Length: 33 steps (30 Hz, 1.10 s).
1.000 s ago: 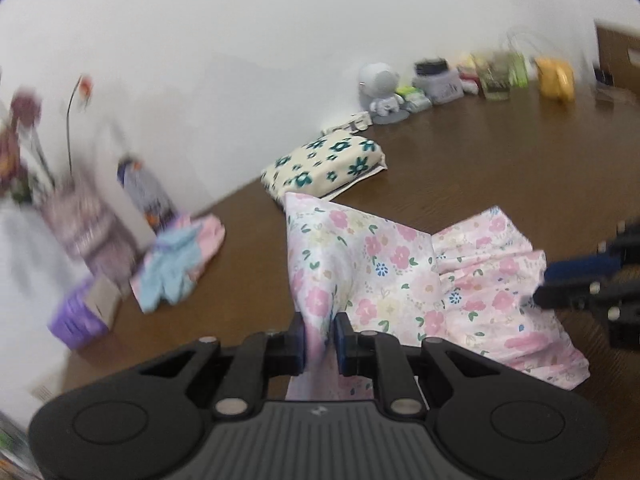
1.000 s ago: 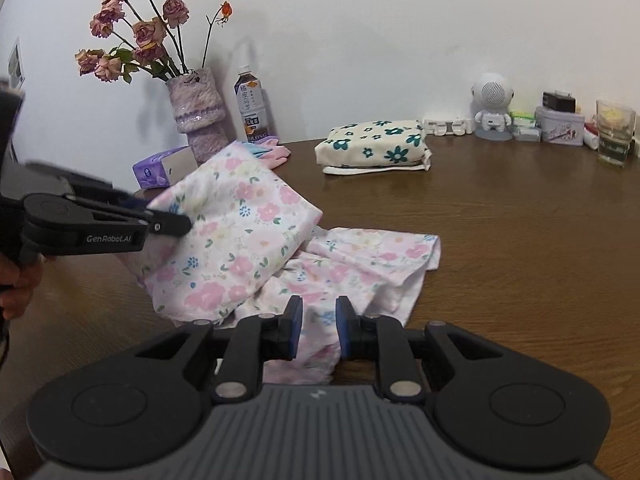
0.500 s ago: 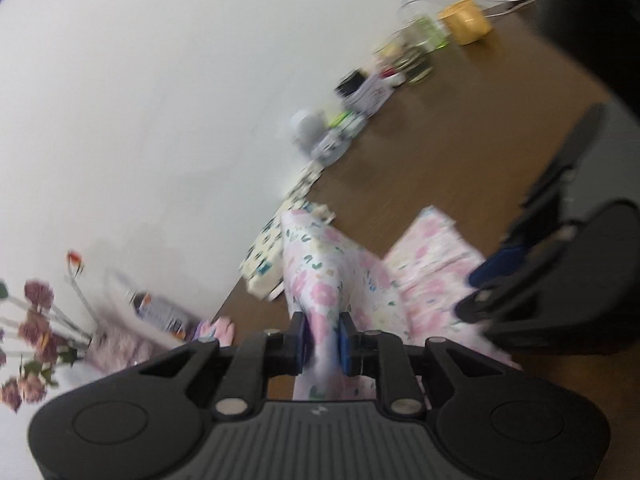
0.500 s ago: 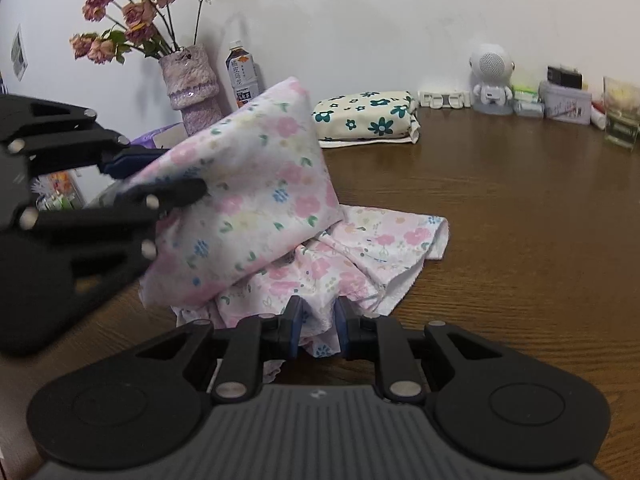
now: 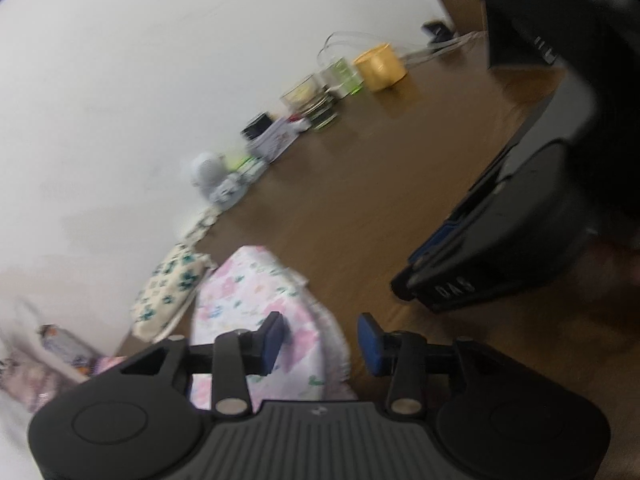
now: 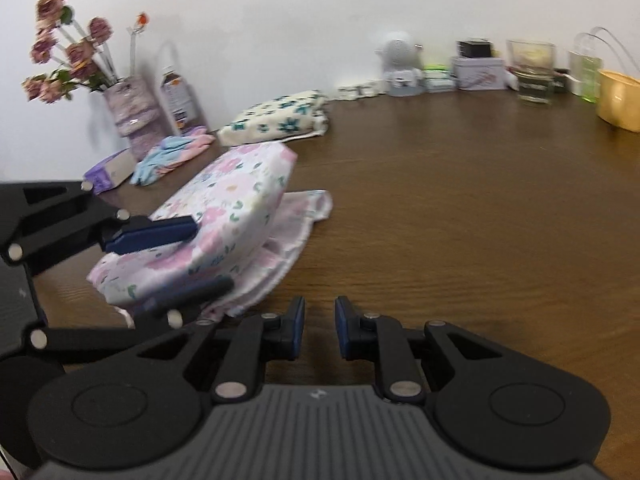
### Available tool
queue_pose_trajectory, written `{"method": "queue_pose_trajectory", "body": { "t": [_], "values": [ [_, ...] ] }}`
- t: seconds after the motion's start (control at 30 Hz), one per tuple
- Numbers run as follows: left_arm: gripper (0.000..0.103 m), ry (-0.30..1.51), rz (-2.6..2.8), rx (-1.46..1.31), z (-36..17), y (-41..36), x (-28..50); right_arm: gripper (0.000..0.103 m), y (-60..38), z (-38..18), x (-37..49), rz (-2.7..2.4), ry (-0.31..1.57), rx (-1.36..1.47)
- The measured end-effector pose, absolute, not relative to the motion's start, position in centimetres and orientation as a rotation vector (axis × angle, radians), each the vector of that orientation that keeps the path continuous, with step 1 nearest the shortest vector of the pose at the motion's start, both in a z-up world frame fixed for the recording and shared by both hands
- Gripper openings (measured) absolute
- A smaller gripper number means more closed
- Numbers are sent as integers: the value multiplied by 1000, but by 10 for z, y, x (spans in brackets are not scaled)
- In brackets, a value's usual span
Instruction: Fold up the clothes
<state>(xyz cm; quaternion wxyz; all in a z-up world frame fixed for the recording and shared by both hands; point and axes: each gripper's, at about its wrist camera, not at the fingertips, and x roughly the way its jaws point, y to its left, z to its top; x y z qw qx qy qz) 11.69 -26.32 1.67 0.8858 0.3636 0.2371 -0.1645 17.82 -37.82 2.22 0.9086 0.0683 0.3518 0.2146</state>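
As I read both wrist views, pink flowered garment (image 6: 240, 200): folded over on itself on the table (image 6: 460, 200), lying just in front of the cream cloth (image 6: 280, 118) and apart from it; its top layer sits puffed over a frilled lower layer, whose edge sticks out on the side away from the vase
Cream cloth: my landmark; folded, teal flowers, at the far edge of the table by the wall
Left gripper (image 5: 320, 330): at the end of the garment farthest from the cream cloth; I see its jaws partly apart, and they have just been opening; the cloth reaches in between the pads but neither presses it; from the right wrist view the upper finger (image 6: 152, 234) lies along the top layer and the lower finger (image 6: 192, 294) sits at the bottom edge
Right gripper (image 6: 320, 320): on the near side of the garment from the cream cloth, over bare wood; I read a narrow gap with nothing in it; the cloth lies just to its left, not touching
Vase (image 6: 132, 120): left of the cream cloth, holding dried pink flowers; a bottle (image 6: 178, 96) stands between the two
Purple box (image 6: 110, 170): in front of the vase, farther left of the cream cloth
White figure (image 6: 400, 64): right of the cream cloth along the wall; a glass (image 6: 534, 74) and a yellow cup (image 6: 618, 96) farther right still; blurred
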Motion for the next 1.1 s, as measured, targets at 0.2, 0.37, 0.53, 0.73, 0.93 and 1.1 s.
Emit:
{"method": "queue_pose_trajectory", "body": {
  "t": [0.2, 0.37, 0.53, 0.73, 0.93, 1.1],
  "values": [
    [59, 414, -368, 547, 64, -217, 85, 18, -391, 25, 175, 401, 725, 176],
    [60, 465, -280, 390, 83, -155, 87, 18, -387, 44, 168, 428, 667, 205],
    [59, 598, -286, 274, 68, -114, 103, 23, -364, 63, 170, 512, 623, 262],
    [59, 638, -312, 386, 40, -109, 106, 34, -332, 74, 171, 507, 576, 273],
    [49, 664, -308, 448, 15, -109, 117, 33, -319, 53, 186, 422, 638, 298],
    [22, 653, -340, 406, 9, -107, 122, 26, -320, 37, 188, 380, 670, 298]
  ]
}}
